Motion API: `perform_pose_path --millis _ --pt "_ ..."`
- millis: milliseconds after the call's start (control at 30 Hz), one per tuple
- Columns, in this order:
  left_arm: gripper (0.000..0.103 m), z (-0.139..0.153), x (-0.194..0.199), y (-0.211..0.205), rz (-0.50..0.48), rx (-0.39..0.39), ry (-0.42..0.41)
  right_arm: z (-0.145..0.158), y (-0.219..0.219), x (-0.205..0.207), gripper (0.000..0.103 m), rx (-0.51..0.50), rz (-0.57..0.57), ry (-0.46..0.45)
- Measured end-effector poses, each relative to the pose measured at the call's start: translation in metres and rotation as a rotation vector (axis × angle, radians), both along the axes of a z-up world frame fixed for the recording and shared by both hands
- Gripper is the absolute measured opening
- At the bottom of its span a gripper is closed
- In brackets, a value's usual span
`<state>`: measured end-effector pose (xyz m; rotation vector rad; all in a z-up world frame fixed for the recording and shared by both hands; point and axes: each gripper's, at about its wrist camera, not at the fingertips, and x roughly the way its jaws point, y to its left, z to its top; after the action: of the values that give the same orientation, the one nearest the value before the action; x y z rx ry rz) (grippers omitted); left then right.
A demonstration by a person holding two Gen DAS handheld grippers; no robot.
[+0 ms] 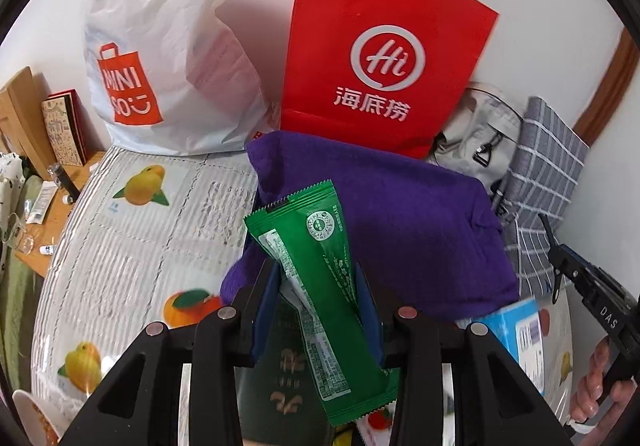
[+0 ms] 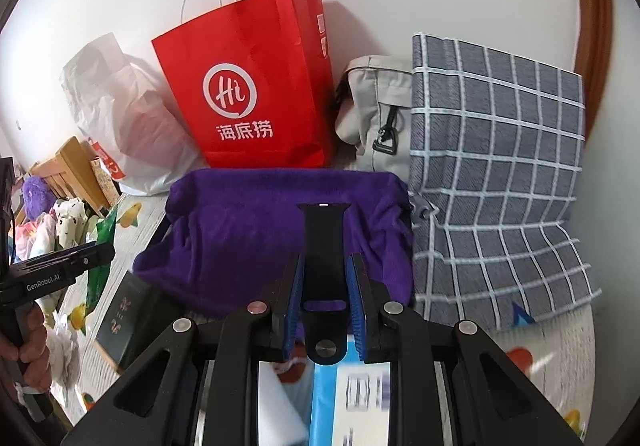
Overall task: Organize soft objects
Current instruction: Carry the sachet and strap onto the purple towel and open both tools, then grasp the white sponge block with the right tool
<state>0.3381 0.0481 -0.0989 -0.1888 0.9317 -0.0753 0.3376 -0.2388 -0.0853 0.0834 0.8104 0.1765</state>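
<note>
My left gripper (image 1: 318, 278) is shut on a green snack packet (image 1: 320, 278), held tilted above the table in front of a purple cloth-covered box (image 1: 400, 221). My right gripper (image 2: 324, 266) is shut on a black watch strap (image 2: 324, 246), held over the near side of the same purple box (image 2: 248, 230). The right gripper's body shows at the right edge of the left wrist view (image 1: 592, 302). The left gripper's body shows at the left edge of the right wrist view (image 2: 56, 274), with the green packet (image 2: 102, 246) beside it.
A red paper bag (image 1: 380, 57), a white Miniso plastic bag (image 1: 160, 57), a grey bag (image 2: 376, 113) and a grey checked cloth (image 2: 496, 173) stand against the wall. A dark green booklet (image 2: 124, 322) and a blue-white box (image 1: 516, 330) lie on the fruit-print tablecloth (image 1: 132, 246).
</note>
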Motion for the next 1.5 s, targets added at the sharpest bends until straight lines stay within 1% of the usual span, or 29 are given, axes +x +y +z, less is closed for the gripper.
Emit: perform_pose_path --millis 100,300,400,533,600,667,767,833,933,1000,1133,1233,1267,1300,1333,1367,1400,1433,1500 --pt "0.037 -0.002 0.018 0.001 0.024 -0.016 -0.008 -0.005 0.001 0.021 0.022 -0.004 0.013 0.015" --pt "0.037 -0.008 0.052 -0.007 0.003 -0.016 0.008 -0.018 -0.003 0.057 0.023 0.012 0.018 0.050" --pt "0.037 -0.018 0.067 -0.010 -0.010 -0.007 0.021 -0.027 -0.003 0.070 0.023 -0.006 0.015 0.052" --pt "0.037 -0.039 0.090 -0.006 -0.003 -0.024 0.071 -0.052 -0.007 0.084 0.023 -0.001 0.011 0.102" --pt "0.037 -0.046 0.099 -0.005 -0.005 -0.040 0.084 -0.063 -0.008 0.092 0.023 -0.014 0.014 0.140" --pt "0.037 -0.052 0.108 -0.005 -0.006 -0.037 0.102 -0.070 -0.010 0.095 0.023 -0.018 0.014 0.144" --pt "0.037 -0.056 0.115 -0.006 -0.017 -0.029 0.086 -0.080 -0.010 0.100 0.023 -0.017 0.022 0.169" --pt "0.037 -0.064 0.120 -0.005 -0.021 -0.017 0.102 -0.087 -0.010 0.102 0.023 -0.014 0.021 0.186" --pt "0.037 -0.074 0.127 0.002 -0.005 -0.042 0.136 -0.098 -0.012 0.106 0.023 0.005 0.024 0.229" --pt "0.037 -0.077 0.130 0.006 0.001 -0.054 0.142 -0.102 -0.013 0.107 0.023 0.012 0.025 0.242" --pt "0.040 -0.079 0.131 0.011 0.014 -0.097 0.127 -0.103 -0.011 0.107 0.023 0.014 0.025 0.238" --pt "0.041 -0.078 0.131 0.012 0.005 -0.105 0.116 -0.104 -0.006 0.106 0.023 0.002 0.029 0.236" --pt "0.044 -0.077 0.132 0.011 0.004 -0.104 0.115 -0.104 -0.006 0.106 0.023 0.005 0.031 0.237" --pt "0.049 -0.077 0.132 0.011 0.002 -0.099 0.116 -0.103 -0.007 0.107 0.024 0.011 0.035 0.234" --pt "0.054 -0.077 0.132 0.009 0.001 -0.092 0.117 -0.105 -0.004 0.110 0.029 0.015 0.037 0.233" --pt "0.060 -0.076 0.133 0.008 0.002 -0.086 0.116 -0.106 -0.004 0.109 0.034 0.021 0.041 0.231" --pt "0.061 -0.075 0.132 0.008 0.003 -0.084 0.110 -0.105 -0.003 0.108 0.051 0.030 0.047 0.230" --pt "0.061 -0.073 0.131 0.008 0.004 -0.083 0.104 -0.102 -0.003 0.106 0.063 0.036 0.051 0.227" --pt "0.063 -0.069 0.130 0.008 0.006 -0.075 0.111 -0.095 -0.003 0.101 0.064 0.036 0.056 0.201"
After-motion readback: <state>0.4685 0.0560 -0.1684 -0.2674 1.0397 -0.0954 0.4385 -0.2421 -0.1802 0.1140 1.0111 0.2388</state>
